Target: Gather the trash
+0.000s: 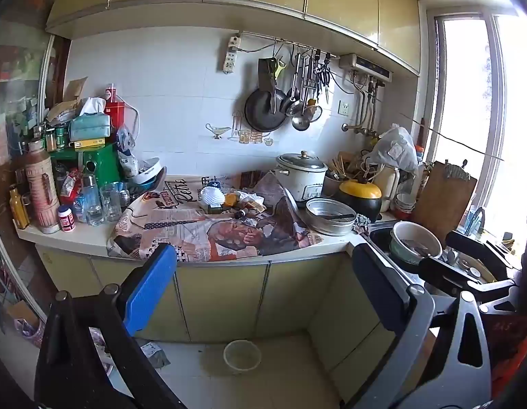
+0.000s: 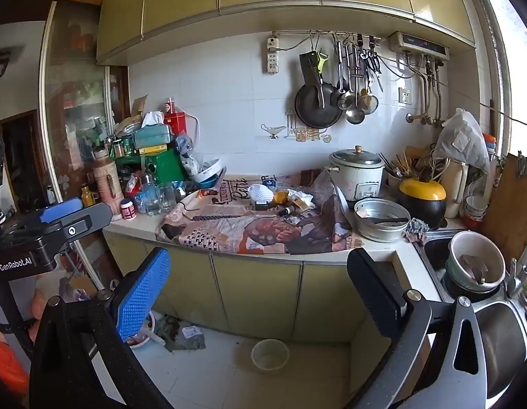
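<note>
A pile of trash lies on a printed newspaper sheet on the counter: a white paper liner, crumpled wrappers, small bottles. It also shows in the right wrist view. My left gripper is open and empty, held in front of the lower cabinets, well short of the counter. My right gripper is open and empty at about the same distance. The right gripper appears at the right of the left view; the left gripper appears at the left of the right view.
A rice cooker, metal basin and yellow-lidded pot stand right of the trash. Bottles and glasses crowd the left. A sink with a bowl is at right. A plastic bowl and litter lie on the floor.
</note>
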`<control>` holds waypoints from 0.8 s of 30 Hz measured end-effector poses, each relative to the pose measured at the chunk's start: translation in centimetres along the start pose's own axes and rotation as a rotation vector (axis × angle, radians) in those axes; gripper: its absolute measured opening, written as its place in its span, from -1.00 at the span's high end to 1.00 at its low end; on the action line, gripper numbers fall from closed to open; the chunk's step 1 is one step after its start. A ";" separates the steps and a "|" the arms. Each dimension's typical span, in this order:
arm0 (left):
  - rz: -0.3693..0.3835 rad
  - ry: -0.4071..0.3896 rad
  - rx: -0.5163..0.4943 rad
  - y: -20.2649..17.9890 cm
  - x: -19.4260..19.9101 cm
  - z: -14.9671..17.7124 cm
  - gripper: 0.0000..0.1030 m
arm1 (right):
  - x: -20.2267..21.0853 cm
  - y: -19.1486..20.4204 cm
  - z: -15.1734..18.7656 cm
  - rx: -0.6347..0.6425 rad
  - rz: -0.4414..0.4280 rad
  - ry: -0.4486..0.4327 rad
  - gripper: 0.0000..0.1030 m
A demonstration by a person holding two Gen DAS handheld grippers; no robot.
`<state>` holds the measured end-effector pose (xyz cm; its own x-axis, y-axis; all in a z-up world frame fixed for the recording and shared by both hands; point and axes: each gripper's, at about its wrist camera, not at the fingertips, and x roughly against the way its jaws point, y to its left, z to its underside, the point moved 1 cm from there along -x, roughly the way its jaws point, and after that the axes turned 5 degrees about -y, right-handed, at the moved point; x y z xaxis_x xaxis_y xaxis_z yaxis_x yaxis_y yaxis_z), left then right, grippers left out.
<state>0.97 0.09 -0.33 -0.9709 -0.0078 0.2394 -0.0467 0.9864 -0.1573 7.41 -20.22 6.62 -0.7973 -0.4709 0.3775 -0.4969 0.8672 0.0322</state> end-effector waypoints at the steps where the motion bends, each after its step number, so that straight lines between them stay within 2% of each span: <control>1: 0.005 0.004 0.006 0.1 0.0 0.0 -1.00 | 0.0 0.0 0.0 -0.009 -0.004 0.011 -1.00; 4: 0.024 -0.020 -0.006 0.0 1.2 -0.2 -1.00 | 0.2 0.2 0.0 -0.010 -0.005 0.015 -1.00; 9: 0.012 0.003 -0.023 -1.0 1.8 -0.4 -1.00 | 0.2 0.3 -0.1 -0.015 -0.005 0.023 -1.00; 24: 0.025 0.031 -0.040 -1.0 0.2 -0.3 -1.00 | -0.1 -0.2 -0.2 -0.039 0.003 0.035 -1.00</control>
<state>0.89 -0.82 0.21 -0.9639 0.0209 0.2655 -0.0129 0.9921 -0.1250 7.66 -20.31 6.80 -0.7858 -0.4630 0.4101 -0.4805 0.8745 0.0667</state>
